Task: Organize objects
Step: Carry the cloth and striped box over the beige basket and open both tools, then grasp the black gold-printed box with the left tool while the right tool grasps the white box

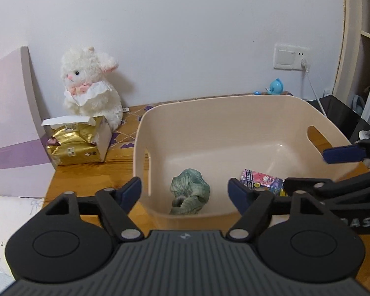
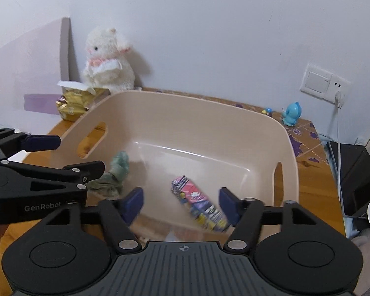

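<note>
Both hand-held grippers (image 1: 184, 192) (image 2: 181, 203) wide open, empty, over bin (image 1: 234, 108).

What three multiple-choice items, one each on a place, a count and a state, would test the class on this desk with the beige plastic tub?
1. Where does the crumpled green checked cloth lie?
A. inside the beige plastic tub
B. on the gold foil bag
C. beside the white plush rabbit

2. How many things lie in the tub?
A. one
B. two
C. four

3. How are the left gripper and right gripper?
A. both shut
B. both open, holding nothing
C. one gripping the cloth

Answers: 1 A, the cloth rests on the tub floor; 2 B, the cloth and a colourful printed packet; 3 B, both pairs of fingers stand apart.
</note>
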`<state>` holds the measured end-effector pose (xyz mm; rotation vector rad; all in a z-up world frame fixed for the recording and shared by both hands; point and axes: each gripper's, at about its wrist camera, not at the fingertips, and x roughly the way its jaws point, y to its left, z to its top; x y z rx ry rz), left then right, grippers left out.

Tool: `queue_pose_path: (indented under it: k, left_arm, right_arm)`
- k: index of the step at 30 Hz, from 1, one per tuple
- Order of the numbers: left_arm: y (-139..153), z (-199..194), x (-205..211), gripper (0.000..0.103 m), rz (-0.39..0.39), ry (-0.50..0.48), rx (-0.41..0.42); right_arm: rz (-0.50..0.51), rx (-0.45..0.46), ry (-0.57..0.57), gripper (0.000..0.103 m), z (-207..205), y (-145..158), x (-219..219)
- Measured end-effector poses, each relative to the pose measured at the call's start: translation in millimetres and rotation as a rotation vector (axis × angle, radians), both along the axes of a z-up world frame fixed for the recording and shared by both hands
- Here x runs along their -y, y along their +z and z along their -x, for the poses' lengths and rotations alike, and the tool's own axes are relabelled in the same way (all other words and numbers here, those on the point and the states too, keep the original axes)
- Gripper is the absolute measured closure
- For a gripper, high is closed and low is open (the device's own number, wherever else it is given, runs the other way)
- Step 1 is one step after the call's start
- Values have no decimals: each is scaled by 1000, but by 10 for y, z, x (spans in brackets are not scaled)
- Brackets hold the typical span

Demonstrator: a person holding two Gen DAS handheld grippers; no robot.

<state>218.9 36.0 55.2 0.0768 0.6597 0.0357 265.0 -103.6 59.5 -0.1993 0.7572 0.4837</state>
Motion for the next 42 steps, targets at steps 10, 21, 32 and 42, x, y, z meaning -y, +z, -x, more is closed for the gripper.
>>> queue_pose_path:
  k: [10, 21, 32, 42]
  left_arm:
    - [-65, 607, -94, 8, -25, -24, -1]
    - [-524, 915, -212, 8, 3, -18, -97]
    - [-795, 965, -175, 8, 44, 23, -107]
    - [-999, 797, -200, 13, 91, 72, -159]
  right_arm:
    - [38, 50, 18, 5, 606, 15, 204]
    - [59, -81, 61, 5, 975, -461, 181]
    - [6, -185, 30, 5, 1049, -793, 130]
    - [22, -193, 5, 7, 1059, -1027, -111]
